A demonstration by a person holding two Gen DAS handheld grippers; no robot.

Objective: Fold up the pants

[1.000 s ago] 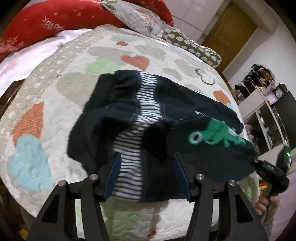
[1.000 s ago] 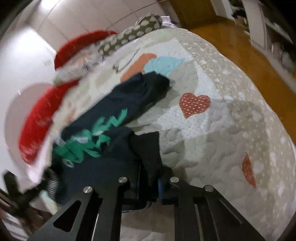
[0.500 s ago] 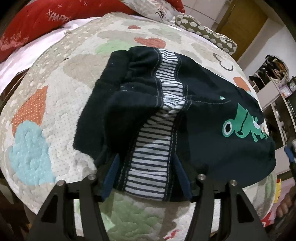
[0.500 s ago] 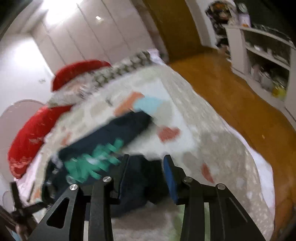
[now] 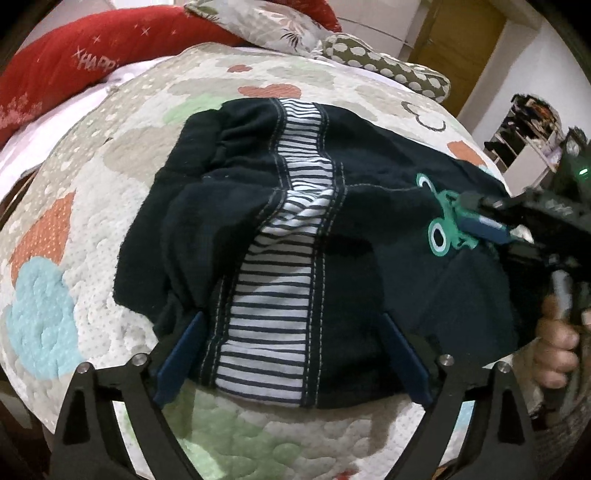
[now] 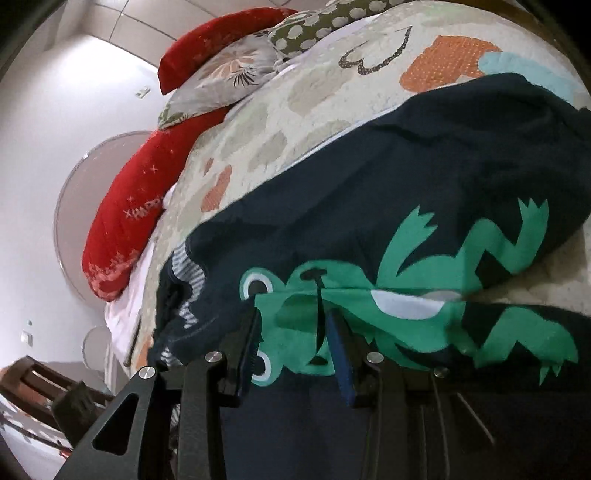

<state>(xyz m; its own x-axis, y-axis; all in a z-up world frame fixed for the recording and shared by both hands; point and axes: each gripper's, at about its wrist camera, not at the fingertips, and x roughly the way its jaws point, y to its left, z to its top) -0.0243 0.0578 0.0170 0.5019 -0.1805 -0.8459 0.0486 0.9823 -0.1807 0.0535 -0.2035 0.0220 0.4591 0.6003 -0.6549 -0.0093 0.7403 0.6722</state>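
Left wrist view, left to right. Red pillow [image 5: 62, 66] at far upper left, lettering on it. Quilted bedspread [image 5: 48, 258] with heart patches in orange, light blue and green covers the bed. Dark navy pants [image 5: 258, 192] lie folded near the bed's near edge; a striped waistband panel [image 5: 273, 306] runs down their middle. Left gripper [image 5: 291, 354] sits low over the near hem, jaws spread wide after just opening. The blue pads straddle the striped panel and do not press on the cloth. To the right, a green frog print [image 5: 443, 229]. Right gripper [image 5: 476, 218] comes in from the right edge with its tips on the frog print, a hand [image 5: 557, 343] gripping its handle.

Right wrist view: jaws partly apart, fold of frog-printed cloth between the pads; I cannot tell whether they pinch it. Polka-dot pillow [image 6: 314, 26] beyond.
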